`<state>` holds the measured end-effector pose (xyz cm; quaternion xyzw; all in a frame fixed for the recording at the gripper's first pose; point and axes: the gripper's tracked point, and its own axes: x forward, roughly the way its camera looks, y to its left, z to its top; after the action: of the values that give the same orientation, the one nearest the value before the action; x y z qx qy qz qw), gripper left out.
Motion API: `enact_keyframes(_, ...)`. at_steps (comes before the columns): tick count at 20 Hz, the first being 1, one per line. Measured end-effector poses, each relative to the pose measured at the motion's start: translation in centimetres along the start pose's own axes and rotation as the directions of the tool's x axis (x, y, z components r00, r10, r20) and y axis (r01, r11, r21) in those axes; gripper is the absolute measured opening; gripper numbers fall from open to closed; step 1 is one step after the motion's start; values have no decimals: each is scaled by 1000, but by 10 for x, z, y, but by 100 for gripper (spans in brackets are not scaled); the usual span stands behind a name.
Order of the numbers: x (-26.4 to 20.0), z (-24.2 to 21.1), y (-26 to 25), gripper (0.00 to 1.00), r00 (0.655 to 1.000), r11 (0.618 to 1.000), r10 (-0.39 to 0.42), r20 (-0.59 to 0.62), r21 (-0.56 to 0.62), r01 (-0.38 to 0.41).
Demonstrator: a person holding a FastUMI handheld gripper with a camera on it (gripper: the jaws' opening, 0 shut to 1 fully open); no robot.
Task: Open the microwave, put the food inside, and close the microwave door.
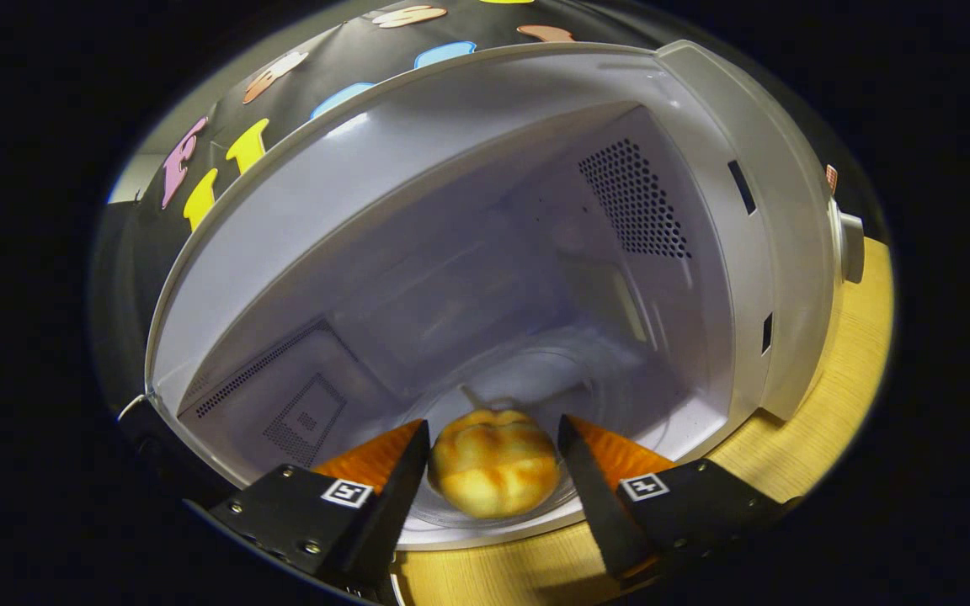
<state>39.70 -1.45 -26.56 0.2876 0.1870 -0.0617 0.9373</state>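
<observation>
The white microwave (pixel 788 252) stands open on a wooden table, and I look straight into its pale cavity. A round golden bread bun (pixel 493 473) sits between my two fingers, just inside the cavity's front edge and low over the glass turntable (pixel 552 379). My gripper (pixel 493 433) is shut on the bun, with a finger pressing on each side. Whether the bun rests on the turntable or hangs just above it I cannot tell.
The microwave's dark door (pixel 127 337) swings out beside the left finger. A perforated vent (pixel 632 202) is on the cavity's right wall. The wooden table (pixel 839 404) shows below and to the right of the microwave, and a knob (pixel 851 244) sticks out of the front panel.
</observation>
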Motion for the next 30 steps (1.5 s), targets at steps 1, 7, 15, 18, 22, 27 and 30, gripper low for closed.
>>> enact_keyframes(1, 0, 1, 1, 98, 1000, 1000, 4, 1, -1, -4)
enact_keyframes(7, -23, 15, 3, 98, 1000, 999, 0, 28, -47, 2)
enact_keyframes(15, -122, 59, 14, 98, 992, 982, -8, 128, -185, 32)
enact_keyframes(18, -166, 75, 27, 98, 985, 973, 12, 173, -227, 28)
enact_keyframes(22, -223, 81, 44, 98, 978, 958, 54, 202, -285, 6)
enact_keyframes(27, -282, 76, 74, 98, 969, 925, 124, 215, -380, -35)
enact_keyframes(30, -316, 68, 98, 98, 960, 900, 182, 211, -428, -77)
